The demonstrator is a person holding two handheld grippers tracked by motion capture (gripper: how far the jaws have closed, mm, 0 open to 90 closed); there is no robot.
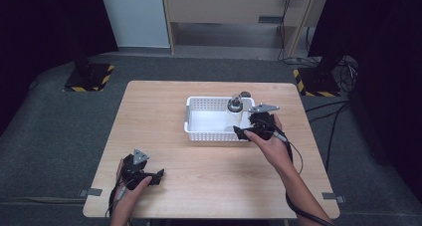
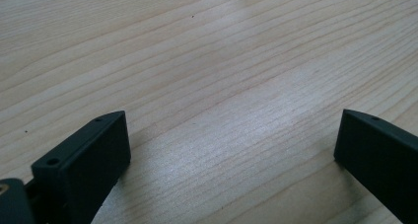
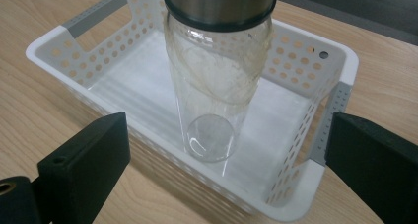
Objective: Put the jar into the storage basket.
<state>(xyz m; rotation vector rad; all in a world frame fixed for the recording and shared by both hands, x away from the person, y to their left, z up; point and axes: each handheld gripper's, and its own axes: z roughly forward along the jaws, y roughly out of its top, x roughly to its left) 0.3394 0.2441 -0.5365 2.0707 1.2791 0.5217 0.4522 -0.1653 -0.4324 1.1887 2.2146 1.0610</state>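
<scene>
The desk (image 1: 199, 181) is the largest thing in the high view: a rectangular top of pale wood with rounded corners, its long straight grain lines running fine and close in the left gripper view. It stands on dark grey carpet (image 1: 50, 126).

On the right half of the desk sits a white plastic basket (image 1: 199, 117), rectangular with rounded corners, its walls pierced by rows of small round holes. In the right gripper view a grey strip marks each of its 2 handle ends and the floor inside is smooth and white.

Inside the basket, toward its right end, stands an upright bottle (image 3: 217, 81). Its body is clear glass, cylindrical, with a thick round base and yellowish smears of residue on the upper part. A brushed steel cap (image 3: 219, 4) with a black ring beneath it closes the top.

The right tool (image 1: 251, 127) is held just beside the basket's right front corner, a grey 3-cornered plate on top and a cable trailing back along the forearm. Its 2 matte black block-shaped jaws are spread wide, the bottle between them farther off and untouched, and they hold nothing.

The left tool (image 1: 154, 177) rests low at the desk's near left corner, well apart from the basket. Its 2 black jaws are likewise spread wide over bare wood and hold nothing.
</scene>
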